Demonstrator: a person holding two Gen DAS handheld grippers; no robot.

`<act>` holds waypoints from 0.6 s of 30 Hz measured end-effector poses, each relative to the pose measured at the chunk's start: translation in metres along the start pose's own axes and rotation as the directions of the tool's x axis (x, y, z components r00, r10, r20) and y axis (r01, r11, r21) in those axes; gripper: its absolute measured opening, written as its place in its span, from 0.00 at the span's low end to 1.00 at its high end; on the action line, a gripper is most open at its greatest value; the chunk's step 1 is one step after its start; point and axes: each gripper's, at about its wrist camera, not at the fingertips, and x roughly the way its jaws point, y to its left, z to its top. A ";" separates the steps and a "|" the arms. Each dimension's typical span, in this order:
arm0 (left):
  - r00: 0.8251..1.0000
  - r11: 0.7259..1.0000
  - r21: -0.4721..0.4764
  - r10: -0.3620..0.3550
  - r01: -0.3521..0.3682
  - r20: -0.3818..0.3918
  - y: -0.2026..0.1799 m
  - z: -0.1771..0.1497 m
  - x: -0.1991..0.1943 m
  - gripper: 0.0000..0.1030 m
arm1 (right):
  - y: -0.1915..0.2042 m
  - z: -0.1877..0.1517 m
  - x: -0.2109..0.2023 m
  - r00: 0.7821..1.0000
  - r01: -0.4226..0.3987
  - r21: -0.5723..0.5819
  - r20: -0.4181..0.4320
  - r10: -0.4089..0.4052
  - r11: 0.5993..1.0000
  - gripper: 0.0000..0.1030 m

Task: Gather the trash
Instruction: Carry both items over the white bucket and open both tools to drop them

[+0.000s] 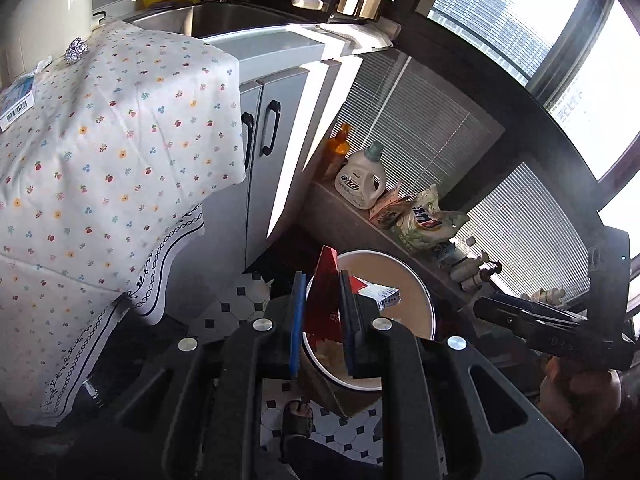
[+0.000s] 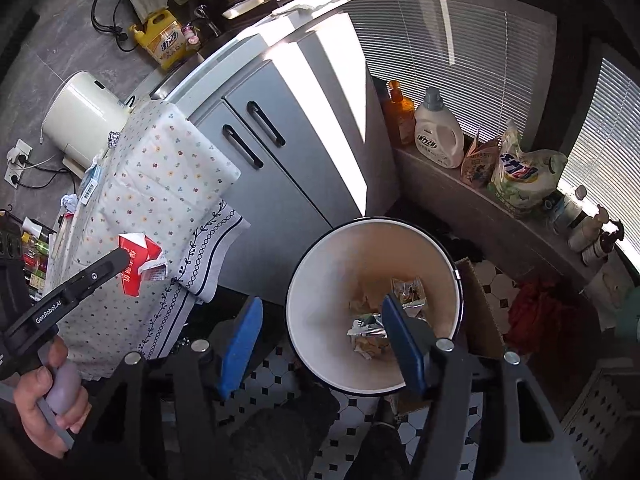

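Note:
My left gripper is shut on a crumpled red and white carton and holds it above the near rim of a round white trash bin. In the right wrist view the same carton hangs at the left, beside the table's flowered cloth. My right gripper is open and empty over the bin, which holds several wrappers. A foil ball and a barcoded packet lie on the table.
A grey cabinet with a sink stands behind the bin. A ledge under the window holds detergent bottles and bags. A cardboard box sits beside the bin. The floor is black and white tile. A white appliance stands by the table.

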 end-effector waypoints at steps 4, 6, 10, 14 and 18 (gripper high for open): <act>0.999 0.999 0.038 -0.030 0.031 -0.033 -0.018 -0.001 0.017 0.16 | -0.020 -0.004 -0.014 0.999 0.046 0.046 0.026 -0.047 0.998 0.59; 0.998 0.997 0.052 -0.045 0.048 -0.051 -0.027 0.000 0.026 0.16 | -0.030 -0.007 -0.022 0.996 0.074 0.061 0.035 -0.077 0.995 0.59; 0.993 0.993 0.083 -0.079 0.086 -0.086 -0.047 0.000 0.041 0.16 | -0.054 -0.013 -0.036 0.992 0.115 0.108 0.040 -0.120 0.987 0.59; 0.980 0.981 0.101 -0.150 0.164 -0.133 -0.064 -0.001 0.055 0.28 | -0.070 -0.019 -0.046 0.988 0.136 0.145 0.051 -0.145 0.980 0.59; 0.982 0.975 0.141 -0.162 0.175 -0.098 -0.077 0.001 0.050 0.66 | -0.076 -0.018 -0.050 0.986 0.142 0.168 0.060 -0.154 0.976 0.60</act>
